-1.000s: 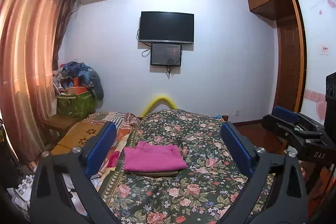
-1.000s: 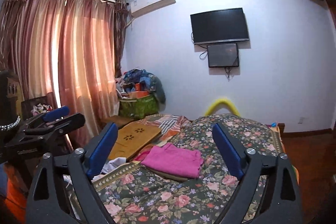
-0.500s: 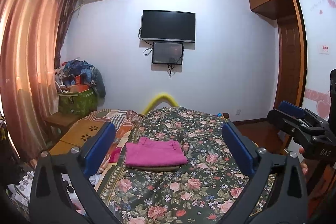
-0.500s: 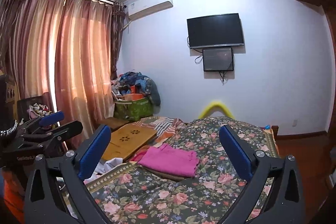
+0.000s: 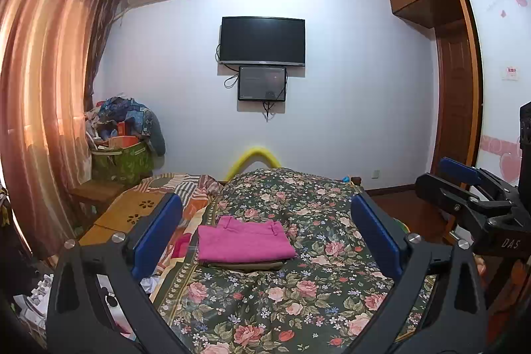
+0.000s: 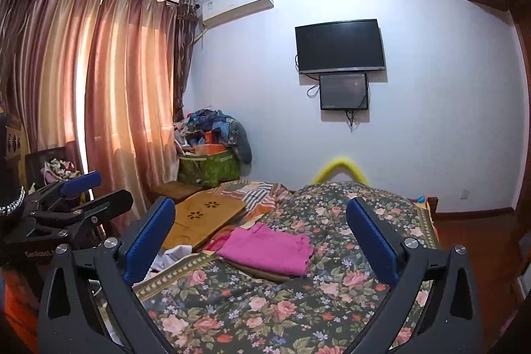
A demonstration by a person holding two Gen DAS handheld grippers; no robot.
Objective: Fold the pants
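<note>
A: Both tools stand spread wide with nothing between the blue pads: the left gripper and the right gripper hang short of the bed, apart from any cloth.

B: And the pants?

A: The pink pants lie folded ahead of the left gripper, between its fingers in that view, on a darker folded garment over the floral bedspread. The fold looks done.

B: So what could go wrong?

A: Another reach could snag the top layer and drag the fold open, or push the stack toward the bed edge on the left gripper's left, where loose white cloth lies.

B: Anything unclear?

A: What the darker piece is. Past the bed, the yellow arch is half hidden by the spread, and the heap on the green bag is too jumbled to sort.
</note>
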